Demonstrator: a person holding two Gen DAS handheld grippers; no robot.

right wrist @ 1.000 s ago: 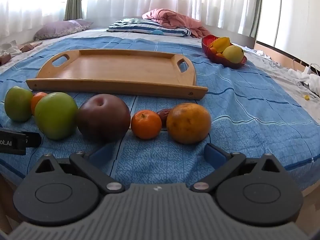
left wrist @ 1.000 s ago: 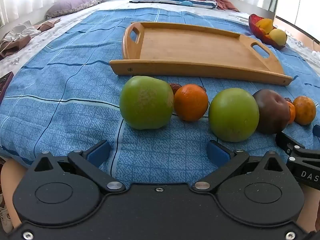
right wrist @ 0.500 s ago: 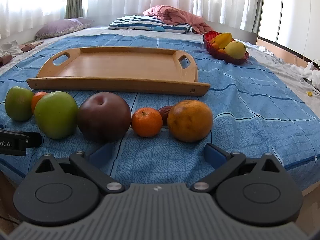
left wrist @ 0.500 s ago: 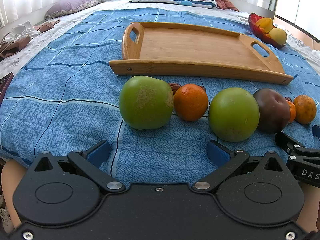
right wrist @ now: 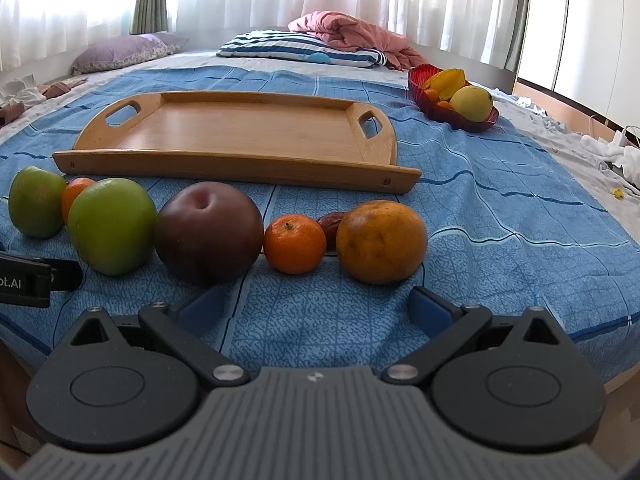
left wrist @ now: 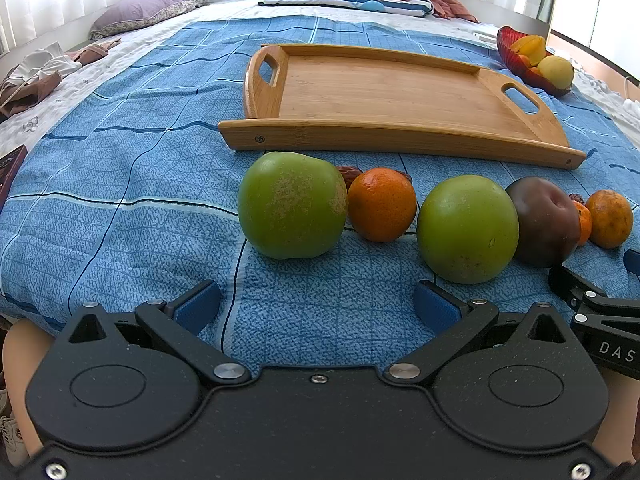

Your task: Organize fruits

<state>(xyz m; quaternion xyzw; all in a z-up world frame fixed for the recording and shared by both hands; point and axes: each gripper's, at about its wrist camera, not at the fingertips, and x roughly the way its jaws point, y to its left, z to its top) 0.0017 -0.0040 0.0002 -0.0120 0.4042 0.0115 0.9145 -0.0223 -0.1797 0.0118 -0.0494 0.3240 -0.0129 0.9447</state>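
Note:
A row of fruit lies on the blue bedspread in front of an empty wooden tray [left wrist: 384, 92] [right wrist: 240, 128]. From the left: a green apple [left wrist: 292, 204] [right wrist: 36, 208], a tangerine [left wrist: 382, 204] [right wrist: 74, 196], a second green apple [left wrist: 466, 228] [right wrist: 112, 226], a dark red apple [left wrist: 546, 226] [right wrist: 208, 232], a small tangerine [right wrist: 294, 243], a large orange [right wrist: 382, 241] [left wrist: 610, 218]. Brown dates [right wrist: 330, 224] [left wrist: 348, 174] lie behind. My left gripper [left wrist: 316, 306] is open, just short of the green apples. My right gripper [right wrist: 316, 308] is open, just short of the small tangerine.
A red bowl [right wrist: 436, 110] [left wrist: 508, 46] with yellow fruit sits at the far right of the bed. Pillows [right wrist: 124, 52] and a pink blanket [right wrist: 352, 36] lie at the far end. The bed edge is right below both grippers. Clothes [left wrist: 36, 76] lie at the left.
The right gripper has moved slightly forward and tilted toward the fruit row. The left gripper has barely moved. No fruit has moved.

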